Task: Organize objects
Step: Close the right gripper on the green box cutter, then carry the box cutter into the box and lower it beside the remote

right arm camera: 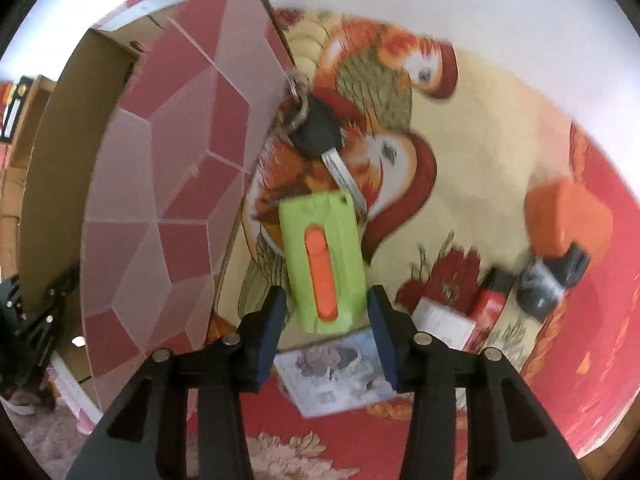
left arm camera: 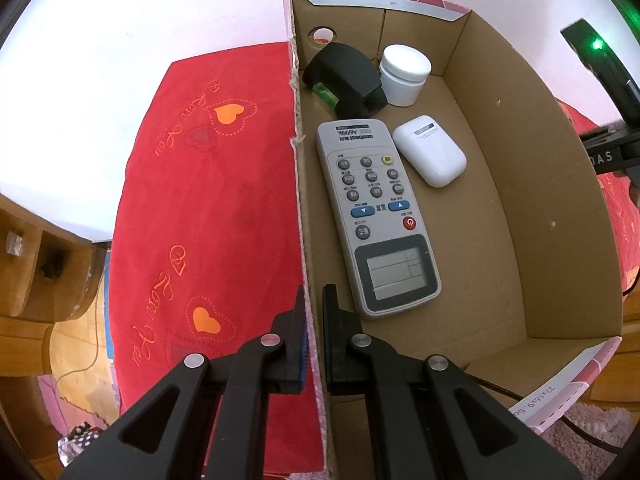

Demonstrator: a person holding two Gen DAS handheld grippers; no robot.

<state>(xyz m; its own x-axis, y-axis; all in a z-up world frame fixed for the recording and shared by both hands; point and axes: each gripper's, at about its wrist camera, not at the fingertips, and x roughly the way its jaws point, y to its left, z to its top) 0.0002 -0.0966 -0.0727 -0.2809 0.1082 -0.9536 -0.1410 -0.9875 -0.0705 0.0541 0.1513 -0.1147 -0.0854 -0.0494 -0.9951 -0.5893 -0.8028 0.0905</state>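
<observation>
On my left claw (left arm camera: 314,320) I see the jaws clamped on the left wall of the open brown cardboard box (left arm camera: 532,208), one finger outside over the red heart-embroidered cloth (left arm camera: 192,184), one inside. Box contents, read from the left wrist view: a grey remote control with an LCD window (left arm camera: 376,216) lying lengthwise along the left wall; a white rounded earbud case (left arm camera: 430,151) just beside it at 3 o'clock of its upper end; a black angular plastic gadget with a green label (left arm camera: 346,80) at 12 o'clock of the remote; a white round lidded jar (left arm camera: 404,70) touching that gadget on its right. On my right claw (right arm camera: 327,312), pointing down, a lime-green flat plastic piece with an orange slider (right arm camera: 322,264) stands between the blue pads; the frame is blurred, and I read narrow gaps on both sides, so not gripped. Beyond it at 12 o'clock, a black-headed key on a metal ring (right arm camera: 320,132) lies on the bird-patterned red and cream cloth (right arm camera: 460,160), beside the box's pink-tiled outer wall. At 3 o'clock, well apart: an orange and black blurred object (right arm camera: 564,232), unidentifiable. At 6 o'clock under the claw: a pale printed card (right arm camera: 336,376).
</observation>
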